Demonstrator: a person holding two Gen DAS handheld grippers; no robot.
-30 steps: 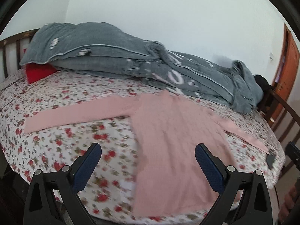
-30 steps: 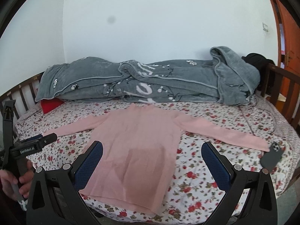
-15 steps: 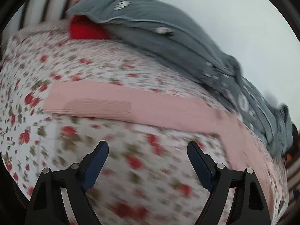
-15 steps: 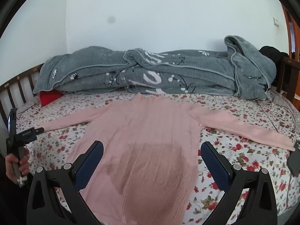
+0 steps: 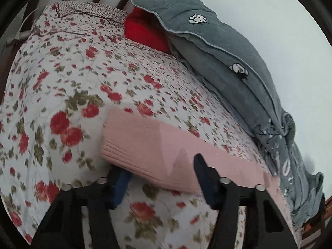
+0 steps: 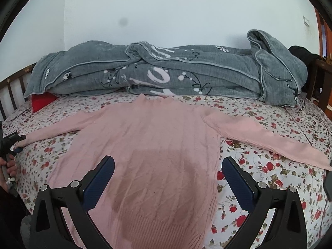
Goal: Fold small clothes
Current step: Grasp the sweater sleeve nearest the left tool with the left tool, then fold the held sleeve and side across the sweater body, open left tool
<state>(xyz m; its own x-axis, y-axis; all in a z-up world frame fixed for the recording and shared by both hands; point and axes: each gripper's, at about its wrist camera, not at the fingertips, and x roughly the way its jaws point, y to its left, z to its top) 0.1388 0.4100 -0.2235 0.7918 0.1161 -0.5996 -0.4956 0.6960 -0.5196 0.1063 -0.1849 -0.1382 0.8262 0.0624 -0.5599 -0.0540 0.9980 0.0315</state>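
A pink long-sleeved sweater [image 6: 153, 157] lies flat, face down the bed, on the floral sheet [image 6: 259, 186], both sleeves spread out. My right gripper [image 6: 168, 180] is open and empty, hovering over the sweater's lower body. In the left wrist view my left gripper [image 5: 161, 176] is open around the cuff end of the left sleeve [image 5: 149, 151]: one finger [image 5: 120, 184] lies under the sleeve's edge, the other [image 5: 205, 178] above it. The left gripper also shows at the far left of the right wrist view [image 6: 12, 143], at the sleeve end.
A grey blanket [image 6: 166, 72] is heaped along the back of the bed, with a red pillow [image 5: 145, 31] under its left end. A wooden slatted headboard [image 6: 10, 87] stands at the left. A dark phone [image 6: 328, 184] lies at the bed's right edge.
My left gripper has swung left and moved in to the cuff of the left sleeve, its fingers now around it. My right gripper has moved closer over the sweater's body.
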